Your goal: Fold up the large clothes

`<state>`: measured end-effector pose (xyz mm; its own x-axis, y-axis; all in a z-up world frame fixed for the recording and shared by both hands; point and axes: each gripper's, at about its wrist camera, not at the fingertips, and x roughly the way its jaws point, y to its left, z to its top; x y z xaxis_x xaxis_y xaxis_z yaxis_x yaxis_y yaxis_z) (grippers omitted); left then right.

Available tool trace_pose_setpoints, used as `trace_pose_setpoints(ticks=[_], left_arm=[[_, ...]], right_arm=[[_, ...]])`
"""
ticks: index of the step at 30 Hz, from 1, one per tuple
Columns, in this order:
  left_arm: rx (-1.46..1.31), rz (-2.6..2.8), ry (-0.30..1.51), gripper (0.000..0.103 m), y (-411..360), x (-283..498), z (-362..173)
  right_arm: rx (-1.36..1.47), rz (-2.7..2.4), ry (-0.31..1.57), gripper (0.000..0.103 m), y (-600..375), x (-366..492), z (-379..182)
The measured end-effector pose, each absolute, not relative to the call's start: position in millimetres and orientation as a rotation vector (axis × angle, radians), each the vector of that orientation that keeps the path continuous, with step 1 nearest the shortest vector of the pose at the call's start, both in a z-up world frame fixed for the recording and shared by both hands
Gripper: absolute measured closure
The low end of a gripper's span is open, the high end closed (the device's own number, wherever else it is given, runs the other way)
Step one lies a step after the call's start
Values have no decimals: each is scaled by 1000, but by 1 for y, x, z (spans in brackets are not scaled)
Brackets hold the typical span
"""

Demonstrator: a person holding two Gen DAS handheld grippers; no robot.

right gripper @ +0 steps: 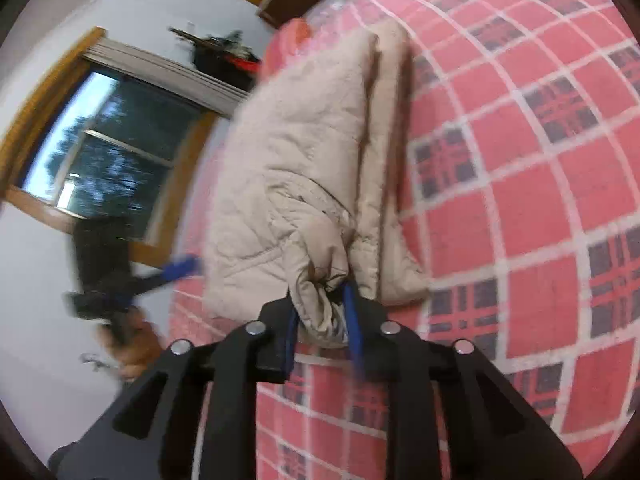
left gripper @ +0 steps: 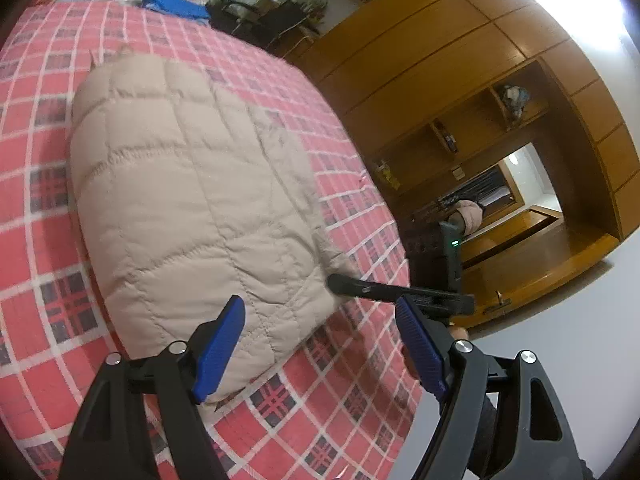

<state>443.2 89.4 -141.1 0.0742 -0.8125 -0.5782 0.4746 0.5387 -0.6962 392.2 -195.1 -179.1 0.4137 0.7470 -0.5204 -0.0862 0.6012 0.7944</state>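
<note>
Right gripper is pinching a bunched corner of the beige puffer jacket lying ahead on the checked bed; left gripper is hovering wide open alongside. Mid-fold, probably; next, carrying that corner across.

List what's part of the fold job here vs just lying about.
Job: jacket, right gripper shut on its cuff, left gripper open beside it, bed.
Lying about: blue cloth, wardrobe, window.

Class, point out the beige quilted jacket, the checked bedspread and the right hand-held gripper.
beige quilted jacket (left gripper: 192, 200), left wrist view, quilted back panel.
checked bedspread (right gripper: 520, 200), right wrist view, bare red square.
right hand-held gripper (right gripper: 322, 320), right wrist view, between fingertips.
</note>
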Motion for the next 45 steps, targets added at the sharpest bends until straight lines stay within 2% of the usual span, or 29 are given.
trace_pose_setpoints(ticks=[1,3,4,7,8,10,11,15,20,24,28,29,30,32,40,43,45], left_arm=[[-363,-999,1141,25,87,443,-147],[-344,-993,1150,25,86,440,-157],[-344,-999,1149,25,85,439,-160],[-347,-1000,1148,25,85,438,-159],[-346,-1001,1148,25,84,437,-158],[-314,-990,1146,25,81,434,-160],[-302,-984,1144,25,80,433,-161],[-305,-986,1158,25,81,435,-157],[-340,-961,1041,25,110,458,-110],[-410,-831,1035,25,127,528,-99],[-397,-722,1128,29,116,578,-132],[-396,-691,1160,33,112,586,-145],[-410,-683,1184,42,111,590,-153],[-443,-682,1207,47,114,597,-167],[-386,-646,1235,47,101,599,-175],[-300,-631,1159,44,93,575,-129],[-244,-700,1083,38,91,545,-103]], right_arm=[[798,604,999,72,-203,402,-173],[825,548,945,39,-218,418,-161],[829,524,940,34,-223,429,-159],[871,502,952,33,-227,472,-160],[860,481,958,34,-225,484,-161],[833,460,989,48,-219,505,-169],[803,446,1008,58,-214,514,-180],[761,381,1047,59,-209,522,-203],[662,453,921,59,-211,476,-149],[502,589,905,61,-184,436,-117],[323,614,983,74,-159,415,-133],[302,592,1010,86,-161,417,-143],[306,578,1038,86,-166,421,-158],[304,573,1045,86,-168,427,-169],[411,622,1046,87,-182,440,-190],[427,592,1027,83,-189,425,-166],[450,584,966,83,-202,403,-141]])
